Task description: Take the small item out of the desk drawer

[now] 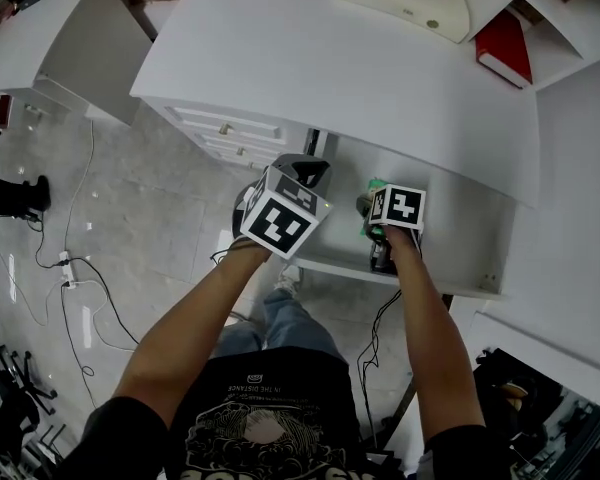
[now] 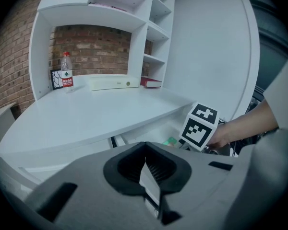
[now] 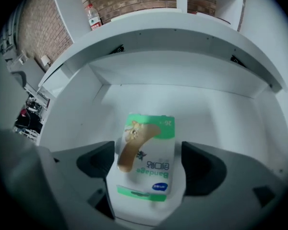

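Now the right gripper reaches into the open drawer with its jaws apart. The green-and-white bandage box lies between them, a narrow gap showing on either side. Off to its left, the left gripper hovers outside the drawer, before the desk top, jaws pressed together on nothing.

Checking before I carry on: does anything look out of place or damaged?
Nothing stands out. The bandage box sits intact in the open drawer, between the parted jaws of the right gripper; the bottle stands upright.
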